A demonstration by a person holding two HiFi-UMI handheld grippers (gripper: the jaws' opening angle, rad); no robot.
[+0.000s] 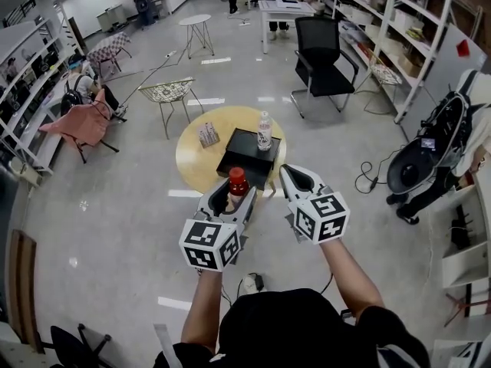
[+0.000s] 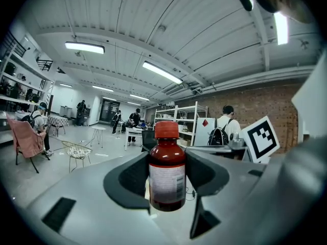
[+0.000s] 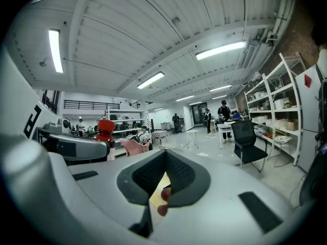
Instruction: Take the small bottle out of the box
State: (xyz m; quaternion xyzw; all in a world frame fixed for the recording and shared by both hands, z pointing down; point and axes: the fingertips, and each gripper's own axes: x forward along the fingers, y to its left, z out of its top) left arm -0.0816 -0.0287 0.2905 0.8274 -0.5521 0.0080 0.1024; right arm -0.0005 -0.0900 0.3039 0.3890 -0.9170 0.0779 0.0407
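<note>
My left gripper (image 1: 235, 195) is shut on the small dark-red bottle (image 1: 238, 182), which has a red cap. It holds the bottle upright in the air, nearer to me than the round yellow table (image 1: 193, 162). In the left gripper view the bottle (image 2: 167, 168) stands between the two grey pads, which press on its sides. The black box (image 1: 249, 155) lies on the table, with a clear bottle (image 1: 265, 131) standing at its far edge. My right gripper (image 1: 289, 175) hovers beside the left one, shut and empty; in its own view the bottle's cap (image 3: 106, 126) shows at the left.
A small printed packet (image 1: 208, 134) lies on the table's left side. A wire chair (image 1: 167, 92) and a black office chair (image 1: 322, 52) stand behind the table. Shelving (image 1: 418, 29) runs along the right, cables (image 1: 367, 176) lie on the floor, and people are at the far end.
</note>
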